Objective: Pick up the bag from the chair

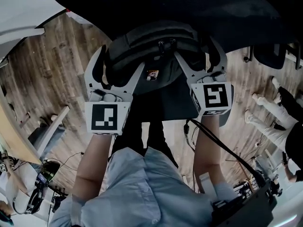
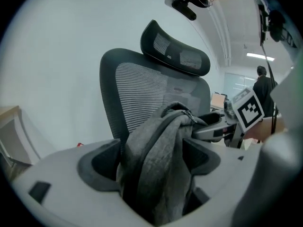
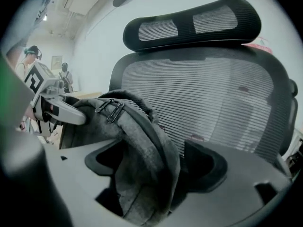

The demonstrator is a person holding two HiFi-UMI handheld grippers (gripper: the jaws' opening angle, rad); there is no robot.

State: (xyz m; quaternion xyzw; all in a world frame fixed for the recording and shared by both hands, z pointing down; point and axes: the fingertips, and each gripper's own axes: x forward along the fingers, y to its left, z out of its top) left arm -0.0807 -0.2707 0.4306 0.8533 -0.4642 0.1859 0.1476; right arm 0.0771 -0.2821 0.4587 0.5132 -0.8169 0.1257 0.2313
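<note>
A dark grey backpack (image 1: 156,46) stands in front of the black mesh chair's backrest (image 1: 199,8), over its seat (image 1: 175,103). My left gripper (image 1: 120,60) is shut on the bag's left side, with a fold of grey fabric (image 2: 156,174) filling the gap between its jaws. My right gripper (image 1: 195,53) is shut on the right side, near the zipper pulls (image 3: 111,110), pinching the bag's cloth (image 3: 137,169). Each gripper view shows the other gripper across the bag's top. Whether the bag's bottom still rests on the seat is hidden.
The mesh backrest (image 3: 213,98) and headrest (image 3: 189,25) rise close behind the bag. Wooden floor (image 1: 42,70) surrounds the chair. A person's legs (image 1: 270,112) stand at the right, a desk edge (image 1: 14,126) and cables at the left. People (image 2: 261,86) stand in the background.
</note>
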